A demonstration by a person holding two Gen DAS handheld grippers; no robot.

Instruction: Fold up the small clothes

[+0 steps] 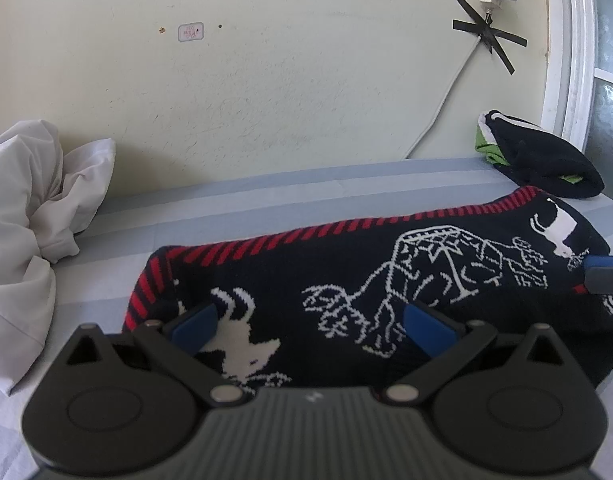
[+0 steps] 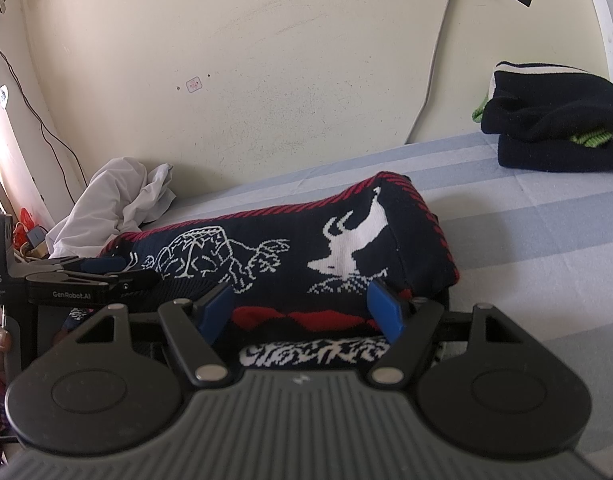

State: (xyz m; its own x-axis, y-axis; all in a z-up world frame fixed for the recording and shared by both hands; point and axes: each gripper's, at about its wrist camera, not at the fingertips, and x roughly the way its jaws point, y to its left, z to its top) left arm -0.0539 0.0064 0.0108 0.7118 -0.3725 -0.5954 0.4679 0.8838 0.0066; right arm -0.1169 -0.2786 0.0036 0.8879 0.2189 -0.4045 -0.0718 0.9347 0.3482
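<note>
Now both sets of jaws stand wide apart, holding nothing. The left gripper (image 1: 310, 328) has the dark knitted sweater (image 1: 386, 276) lying on the striped bed (image 1: 266, 196) between and just ahead of its blue pads (image 1: 196, 326). The right gripper (image 2: 304, 308) faces the sweater's folded end likewise. Beyond its right jaw sits a folded black garment (image 2: 554, 132); beyond its left, crumpled white cloth (image 2: 118, 204).

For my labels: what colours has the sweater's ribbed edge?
Red and dark navy stripes on the sweater's ribbed edge, clearest in left wrist view.
</note>
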